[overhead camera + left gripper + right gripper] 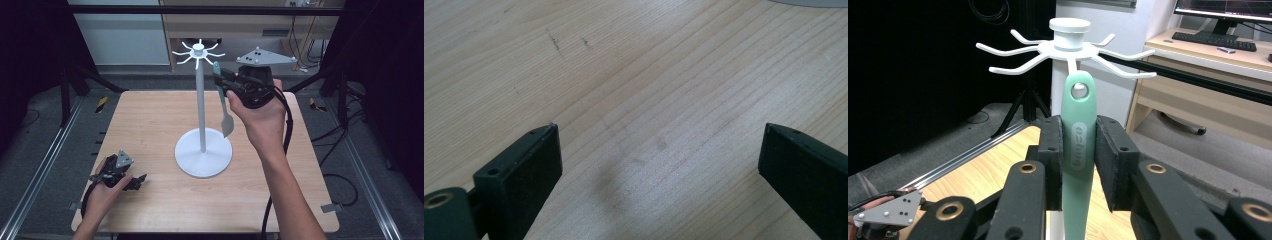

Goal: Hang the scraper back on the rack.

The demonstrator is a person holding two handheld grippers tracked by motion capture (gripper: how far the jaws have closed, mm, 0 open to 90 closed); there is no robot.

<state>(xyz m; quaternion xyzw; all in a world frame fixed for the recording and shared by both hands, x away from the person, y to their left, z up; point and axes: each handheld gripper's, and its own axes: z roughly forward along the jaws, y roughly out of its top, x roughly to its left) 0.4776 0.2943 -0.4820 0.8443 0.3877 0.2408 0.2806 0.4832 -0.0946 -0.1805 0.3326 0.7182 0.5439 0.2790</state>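
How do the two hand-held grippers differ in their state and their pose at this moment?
The right hand-held gripper is shut on the green spatula; the left hand-held gripper is open with nothing between its jaws. The right is raised near the hooks of the white stand; the left lies low on the table. Both have black jaws.

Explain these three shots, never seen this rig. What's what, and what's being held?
No robot here: a person holds a two-jaw gripper in each hand at a wooden table. The high view comes from a fixed camera above the person's side, looking forward and down. The other two pictures come from cameras riding on each gripper, looking along its black jaws.

On the table stands a white hook stand, a round base, a pole and a ring of hooks on top. The right gripper is shut on the handle of a green spatula, raised so that its hanging hole is close to a hook. The left gripper is open, low over bare wood near the front left corner.
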